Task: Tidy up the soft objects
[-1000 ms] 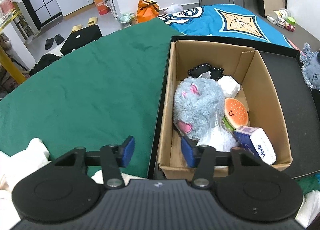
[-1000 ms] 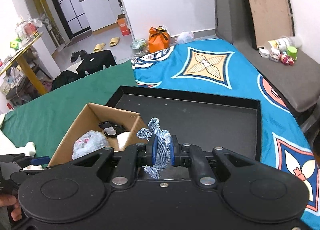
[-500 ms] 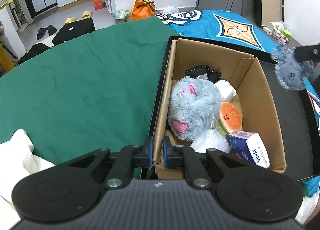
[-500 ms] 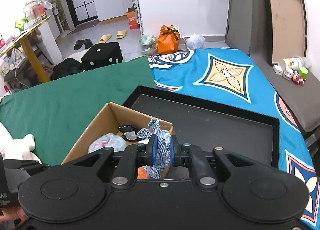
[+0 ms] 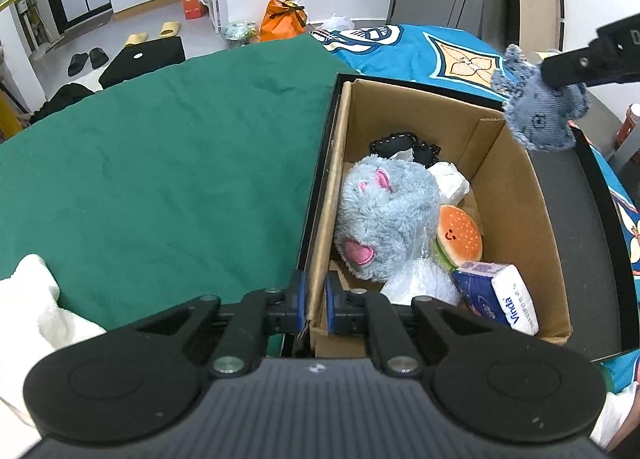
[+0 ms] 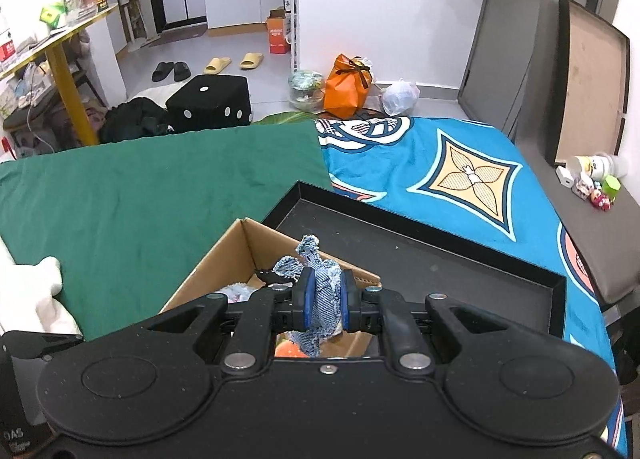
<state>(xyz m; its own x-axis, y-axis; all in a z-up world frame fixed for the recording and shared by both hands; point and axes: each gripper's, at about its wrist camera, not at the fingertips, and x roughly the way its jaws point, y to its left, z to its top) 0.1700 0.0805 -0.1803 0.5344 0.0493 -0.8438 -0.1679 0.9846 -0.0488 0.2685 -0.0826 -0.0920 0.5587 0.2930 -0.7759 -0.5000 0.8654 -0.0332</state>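
Observation:
A cardboard box (image 5: pixel 516 195) stands in a black tray (image 5: pixel 588 259). It holds a fluffy grey-blue plush (image 5: pixel 384 215), a burger toy (image 5: pixel 458 235), a tissue pack (image 5: pixel 500 299), a white soft item and a black one. My left gripper (image 5: pixel 313 301) is shut on the box's near left wall. My right gripper (image 6: pixel 323 301) is shut on a denim soft toy (image 6: pixel 318 299), held above the box's far right corner; it also shows in the left wrist view (image 5: pixel 540 119).
The box (image 6: pixel 224 259) and tray (image 6: pixel 440 259) lie on a bed with a green blanket (image 5: pixel 160 163) and a blue patterned cover (image 6: pixel 440 167). A white cloth (image 5: pixel 36 299) lies at the near left. Small items sit on a grey ledge (image 6: pixel 592 183) at right.
My left gripper has closed on the box wall. My right gripper has carried the denim toy leftward and over the box.

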